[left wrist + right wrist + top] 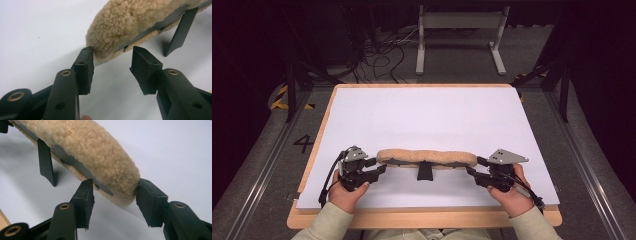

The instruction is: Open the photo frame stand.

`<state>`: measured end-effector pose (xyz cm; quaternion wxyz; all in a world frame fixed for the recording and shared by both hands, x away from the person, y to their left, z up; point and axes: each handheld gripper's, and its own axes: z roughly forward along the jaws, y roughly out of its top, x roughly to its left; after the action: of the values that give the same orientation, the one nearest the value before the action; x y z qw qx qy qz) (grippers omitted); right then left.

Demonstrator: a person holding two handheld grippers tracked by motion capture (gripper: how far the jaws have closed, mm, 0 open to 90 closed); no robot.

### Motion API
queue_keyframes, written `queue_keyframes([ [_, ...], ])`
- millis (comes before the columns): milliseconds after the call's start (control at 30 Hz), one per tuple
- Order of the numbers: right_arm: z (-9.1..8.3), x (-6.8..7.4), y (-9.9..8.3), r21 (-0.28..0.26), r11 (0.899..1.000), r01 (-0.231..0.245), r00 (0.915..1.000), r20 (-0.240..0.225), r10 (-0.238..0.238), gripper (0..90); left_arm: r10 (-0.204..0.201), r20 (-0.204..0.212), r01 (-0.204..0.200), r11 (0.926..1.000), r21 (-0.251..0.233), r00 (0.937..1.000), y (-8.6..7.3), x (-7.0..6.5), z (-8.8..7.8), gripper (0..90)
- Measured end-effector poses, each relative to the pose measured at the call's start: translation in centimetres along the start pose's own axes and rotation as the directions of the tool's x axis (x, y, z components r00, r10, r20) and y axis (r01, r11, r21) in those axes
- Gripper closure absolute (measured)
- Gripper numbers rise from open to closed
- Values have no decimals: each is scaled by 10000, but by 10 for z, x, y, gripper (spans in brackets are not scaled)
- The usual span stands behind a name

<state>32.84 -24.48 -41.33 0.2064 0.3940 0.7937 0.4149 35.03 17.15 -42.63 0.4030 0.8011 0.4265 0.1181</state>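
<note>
On the white surface (432,115), near its front edge: a long tan fleece-covered pad (427,158), lying crosswise between the two hands, fleece side up, dark strip along its underside, one black tab (425,172) sticking out below its middle toward the person. At the pad's left end, left hand-held gripper (381,166), jaws apart, not clamped; in the left gripper view, one jaw tip just touching the fleece end (117,27), the other jaw standing free in front of the dark strip, bare white sheet between them. At the pad's right end, right hand-held gripper (474,167), jaws likewise apart; in the right gripper view, the fleece end (100,155) sitting between the jaws, one pad against the rounded tip, the other close under the dark strip, contact there unclear, no squeeze visible. Black tab (46,161) well apart from either set of jaws, nothing lying between jaws and pad ends. Beyond the far edge of the surface: dark floor, tangled black cables (384,55), a grey metal stand (459,37), yellow-black hazard tape (279,97), a painted numeral (303,144) on the floor at left. Wooden rim (422,219) showing along the front.
</note>
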Motion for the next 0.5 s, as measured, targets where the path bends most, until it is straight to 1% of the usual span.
queue_keyframes([
  [33, 0, -3, 0, 39, 9995, 310, 9994, -133, -309, 459, -32, -3, 32, 10000, 69, 10000, 0, 1, 0, 569],
  [100, 0, -6, 0, 159, 9973, 710, 9969, -337, -704, 459, -56, -17, 56, 9998, 173, 10000, -2, 1, -1, 612],
  [133, -1, -7, 1, 200, 9967, 792, 9959, -466, -782, 460, 14, -30, -14, 9998, 185, 10000, -3, 0, -2, 636],
  [200, -3, -11, 1, 176, 9950, 978, 9935, -601, -966, 461, 4, -3, -4, 9997, 235, 10000, -5, -2, -7, 681],
  [233, -4, -12, 1, 184, 9948, 999, 9933, -606, -987, 461, 141, 1, -141, 9997, 206, 9999, -5, -2, -8, 706],
  [267, -4, -12, 1, 184, 9948, 999, 9933, -606, -987, 461, 141, 1, -141, 9997, 206, 9999, -5, -2, -8, 729],
  [300, -6, -14, 1, 169, 9951, 976, 9935, -610, -964, 462, 200, 27, -200, 9995, 233, 9998, -6, -4, -10, 729],
  [367, -9, -18, 1, 148, 9939, 1091, 9927, -534, -1082, 461, 320, 243, -327, 9990, 305, 9992, -7, -7, -10, 778],
  [400, -10, -19, 1, 157, 9944, 1045, 9934, -493, -1036, 463, 451, 310, -462, 9983, 355, 9985, -7, -7, -9, 813],
  [467, -12, -21, 1, 135, 9945, 1040, 9935, -478, -1033, 484, 574, 383, -592, 9970, 495, 9976, -7, -9, -6, 878],
  [500, -12, -22, 2, 147, 9944, 1048, 9934, -483, -1040, 492, 685, 388, -702, 9965, 462, 9969, -6, -9, -5, 899],
])
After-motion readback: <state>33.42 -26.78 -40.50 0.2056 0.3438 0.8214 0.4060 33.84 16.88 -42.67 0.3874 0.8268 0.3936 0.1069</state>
